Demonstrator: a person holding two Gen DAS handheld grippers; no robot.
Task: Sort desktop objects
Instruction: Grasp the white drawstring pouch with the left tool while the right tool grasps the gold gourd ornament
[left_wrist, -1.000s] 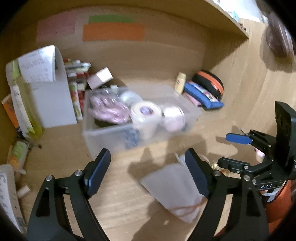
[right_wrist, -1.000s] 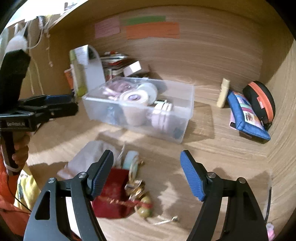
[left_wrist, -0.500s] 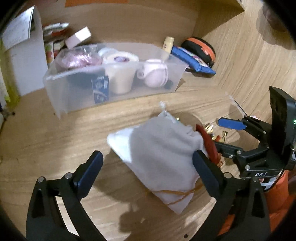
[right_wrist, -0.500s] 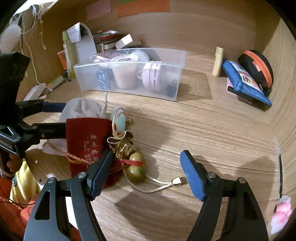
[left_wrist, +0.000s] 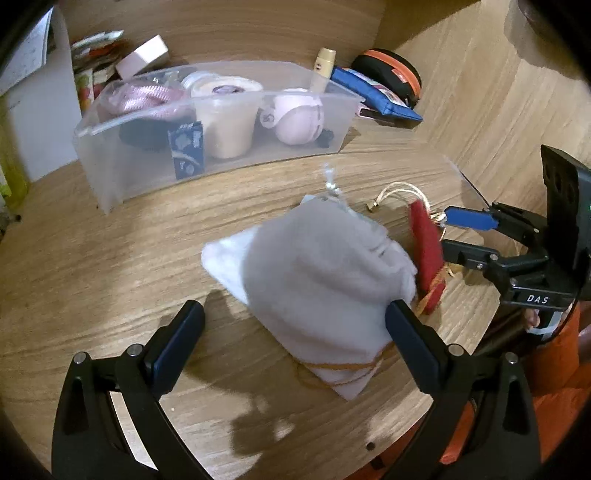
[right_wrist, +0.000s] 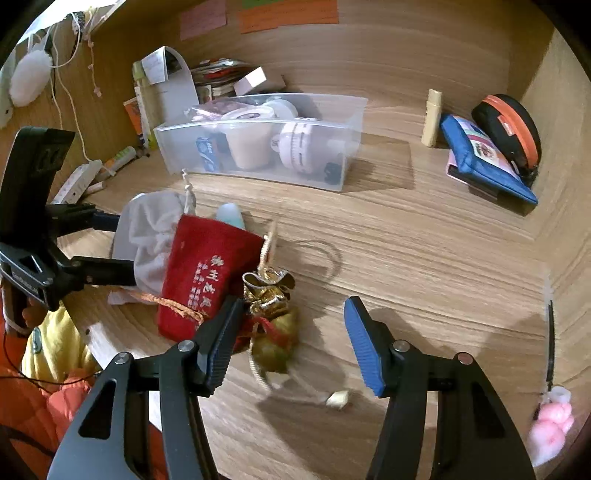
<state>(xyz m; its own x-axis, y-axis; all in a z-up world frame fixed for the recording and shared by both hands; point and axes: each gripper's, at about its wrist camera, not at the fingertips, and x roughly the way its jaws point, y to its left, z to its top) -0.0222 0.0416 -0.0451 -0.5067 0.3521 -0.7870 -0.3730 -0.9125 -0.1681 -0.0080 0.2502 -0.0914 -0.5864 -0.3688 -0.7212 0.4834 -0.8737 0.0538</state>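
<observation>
A grey drawstring pouch (left_wrist: 314, 280) lies on the wooden desk, and my left gripper (left_wrist: 295, 332) stands wide open around its near end, the right finger against its edge. Beside it lie a red pouch (right_wrist: 207, 269) with white lettering and a gold-and-green gourd charm (right_wrist: 273, 314) on a cord. My right gripper (right_wrist: 293, 343) hangs over the charm with its jaws closing. The charm sits between them by the left finger, and the right pad is clear of it. Each gripper shows in the other's view: the left gripper (right_wrist: 110, 243) and the right gripper (left_wrist: 467, 236).
A clear plastic bin (left_wrist: 110, 177) with a cup, a pink round item and cords stands behind the pouches. A blue pouch (right_wrist: 487, 162), a black-and-orange case (right_wrist: 509, 125) and a cream tube (right_wrist: 432, 118) sit at the back right. Papers and boxes (right_wrist: 221, 77) crowd the back left.
Both grippers have come down toward the desk. The left one opened wider and now straddles the grey pouch. The right one moved onto the charm and its jaws have narrowed.
</observation>
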